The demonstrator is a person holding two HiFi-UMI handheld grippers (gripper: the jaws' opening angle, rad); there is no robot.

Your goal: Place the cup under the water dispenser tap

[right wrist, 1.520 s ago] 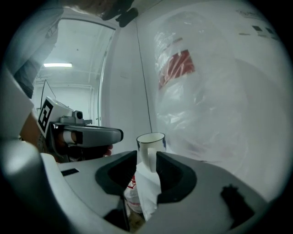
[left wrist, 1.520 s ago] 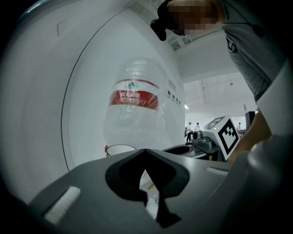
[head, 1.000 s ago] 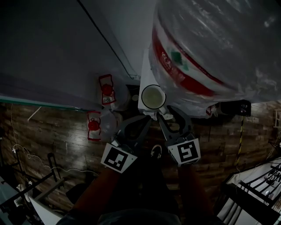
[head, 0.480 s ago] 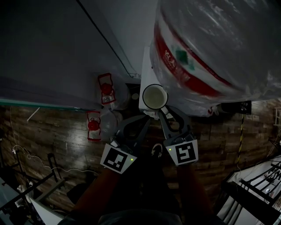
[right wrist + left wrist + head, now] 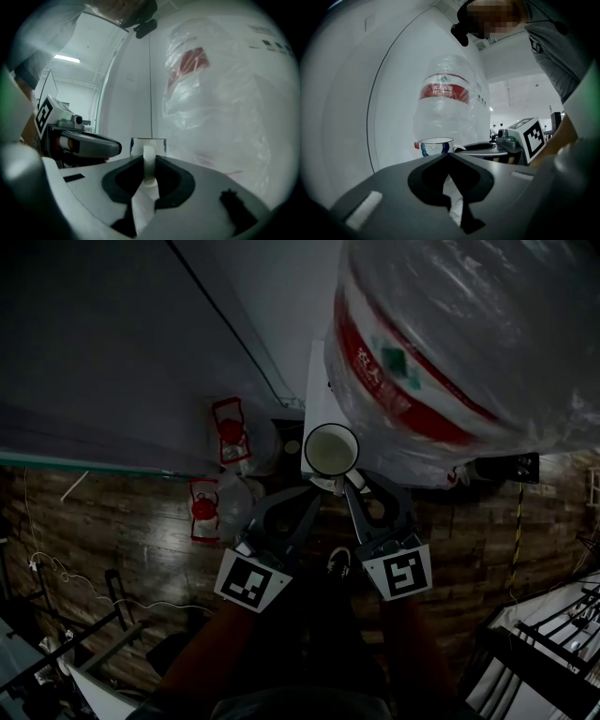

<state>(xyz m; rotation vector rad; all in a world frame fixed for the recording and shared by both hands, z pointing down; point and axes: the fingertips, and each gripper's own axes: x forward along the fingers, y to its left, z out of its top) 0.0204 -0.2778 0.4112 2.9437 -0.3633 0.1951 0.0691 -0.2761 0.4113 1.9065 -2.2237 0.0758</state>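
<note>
Cup (image 5: 330, 448): white, with a blue pattern on its side seen in the left gripper view (image 5: 436, 145); it is stood upright with the mouth open to the ceiling.
Long axis: vertical – the round rim is seen almost full-on from the head view.
Handle (image 5: 339, 481): it is turned away from the water bottle and toward the person, straight at the right gripper.
Place of the cup: it is set against the foot of the large water bottle (image 5: 450, 343), over a white ledge (image 5: 312, 390); whether its base rests on anything cannot be told.
Right gripper (image 5: 341, 486): it is held nearly level just behind the cup. Its jaws are closing, and the handle is pinched between them – this is shown plainly in the right gripper view (image 5: 149, 164), where the cup's wall (image 5: 161, 146) rises just past the jaw tips.
Left gripper (image 5: 314, 493): its jaws are pressed together with nothing held (image 5: 449, 155). It is kept just beside the right gripper, with its tips near the cup but apart from it.
Water bottle: it is wrapped in clear plastic and banded in red, and it is seen close behind the cup in both gripper views.
Floor (image 5: 112, 512): dark wooden boards are seen far below.
</note>
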